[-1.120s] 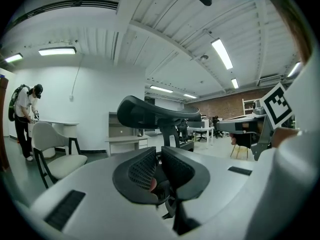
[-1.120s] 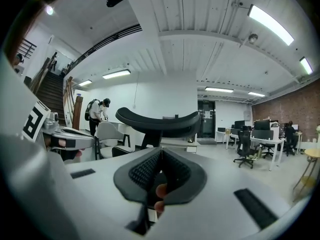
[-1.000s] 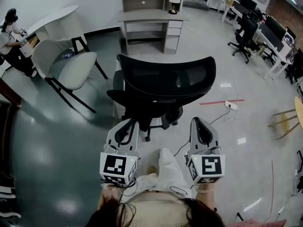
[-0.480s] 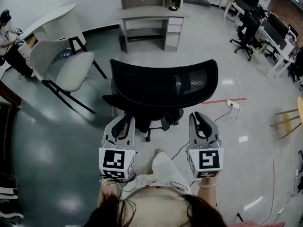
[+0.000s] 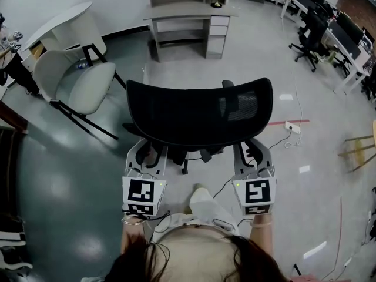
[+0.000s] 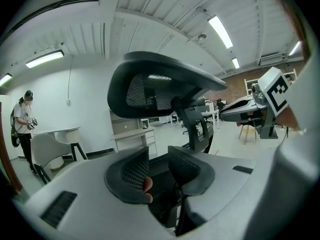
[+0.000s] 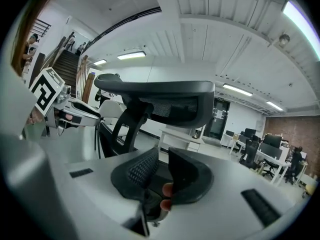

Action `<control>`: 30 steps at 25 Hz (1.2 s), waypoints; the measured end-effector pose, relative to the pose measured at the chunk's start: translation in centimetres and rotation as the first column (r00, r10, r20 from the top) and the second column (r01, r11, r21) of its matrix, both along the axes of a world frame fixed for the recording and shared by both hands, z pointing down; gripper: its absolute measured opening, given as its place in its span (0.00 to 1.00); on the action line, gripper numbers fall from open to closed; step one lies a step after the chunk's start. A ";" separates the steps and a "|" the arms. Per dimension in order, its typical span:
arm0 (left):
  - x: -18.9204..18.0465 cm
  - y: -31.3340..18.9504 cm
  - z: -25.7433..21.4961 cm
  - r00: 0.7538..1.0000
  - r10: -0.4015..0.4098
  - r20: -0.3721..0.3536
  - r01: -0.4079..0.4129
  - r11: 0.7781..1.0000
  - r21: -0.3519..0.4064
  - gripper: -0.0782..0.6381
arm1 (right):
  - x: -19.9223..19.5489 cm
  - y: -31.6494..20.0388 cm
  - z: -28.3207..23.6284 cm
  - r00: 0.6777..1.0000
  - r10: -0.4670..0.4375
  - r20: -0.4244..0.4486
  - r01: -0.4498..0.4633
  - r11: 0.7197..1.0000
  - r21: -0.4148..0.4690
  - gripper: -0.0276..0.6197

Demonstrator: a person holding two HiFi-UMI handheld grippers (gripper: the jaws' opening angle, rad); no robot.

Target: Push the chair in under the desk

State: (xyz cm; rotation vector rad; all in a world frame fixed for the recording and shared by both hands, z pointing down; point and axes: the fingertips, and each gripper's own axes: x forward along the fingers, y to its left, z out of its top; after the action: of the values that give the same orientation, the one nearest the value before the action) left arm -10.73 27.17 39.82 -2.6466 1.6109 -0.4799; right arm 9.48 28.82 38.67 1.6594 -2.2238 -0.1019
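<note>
Standing behind the black mesh chair [image 5: 200,113], the person is at the approach step, I'd say. In the head view the chair sits at twelve o'clock from them, well apart from the grey desk [image 5: 188,13] farther along that same line, so the push itself is not yet done. The left gripper [image 5: 147,153] and the right gripper [image 5: 251,151] reach toward the lower edge of the backrest, one near each end; whether their tips touch it I cannot tell from up here. A pale chair [image 5: 82,81] stands at ten o'clock, off the path. In the left gripper view the jaws stand clearly apart, having just been opening, with nothing of the chair between them. The backrest looms at twelve o'clock above the pads, and the desk [image 6: 132,134] shows beyond, beneath it. In the right gripper view the jaws are parted only a crack, also just opening, and likewise hold nothing. The backrest hangs at twelve o'clock with the desk [image 7: 177,134] ahead below it. The next move, to my eye, calls for setting both grippers evenly on the backrest. Then comes a straight drive toward twelve o'clock, so the chair rolls true into the desk's knee space without swinging toward the drawers [image 5: 215,31].
</note>
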 end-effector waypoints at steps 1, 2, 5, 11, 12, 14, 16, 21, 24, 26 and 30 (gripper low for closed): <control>0.1 -0.3 0.2 1.000 -0.001 0.009 0.001 1.000 -0.003 0.26 | 0.1 -0.3 0.2 1.000 -0.004 -0.009 0.004 1.000 -0.008 0.12; 0.1 -0.7 0.3 1.000 -0.003 0.019 0.003 1.000 -0.006 0.26 | 0.2 -0.6 0.5 1.000 -0.008 -0.017 0.008 1.000 -0.016 0.13; 0.0 -1.6 0.7 0.999 -0.004 0.052 0.005 1.000 -0.019 0.27 | 0.3 -1.6 1.1 0.999 -0.022 -0.046 0.021 0.999 -0.040 0.16; 0.1 -2.7 1.8 0.995 -0.001 0.097 0.006 0.999 -0.044 0.29 | 0.4 -2.9 2.7 0.991 -0.061 -0.119 0.051 0.995 -0.082 0.22; 0.1 -2.9 2.0 0.994 -0.001 0.109 0.006 0.999 -0.046 0.29 | 0.4 -3.1 2.9 0.989 -0.067 -0.131 0.055 0.994 -0.090 0.22; 0.1 -3.3 2.4 0.991 0.002 0.136 0.006 0.998 -0.055 0.30 | 0.5 -3.4 3.5 0.985 -0.079 -0.155 0.063 0.992 -0.107 0.25; 0.1 -3.5 2.7 0.987 0.004 0.162 0.007 0.998 -0.065 0.31 | 0.5 -3.7 3.9 0.980 -0.091 -0.179 0.070 0.990 -0.119 0.27; 0.1 -3.9 3.7 0.974 0.007 0.225 0.013 0.996 -0.088 0.33 | 0.7 -4.1 5.0 0.964 -0.117 -0.239 0.084 0.986 -0.143 0.33; 0.2 -3.9 4.3 0.962 0.034 0.270 -0.005 0.994 -0.105 0.35 | 0.7 -4.3 5.6 0.953 -0.127 -0.274 0.087 0.984 -0.155 0.35; 0.2 -4.1 4.5 0.955 0.048 0.294 -0.021 0.995 -0.094 0.37 | 0.7 -4.5 5.9 0.947 -0.133 -0.291 0.088 0.983 -0.163 0.35; 0.4 -4.0 4.9 0.937 0.079 0.339 -0.044 0.993 -0.111 0.40 | 0.5 -4.9 6.7 0.933 -0.151 -0.326 0.093 0.978 -0.186 0.36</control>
State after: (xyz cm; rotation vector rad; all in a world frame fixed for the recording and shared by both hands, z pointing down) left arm -10.34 23.17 44.75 -2.4883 1.4283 -0.9834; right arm 10.02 23.90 45.40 1.3019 -2.0102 -0.2098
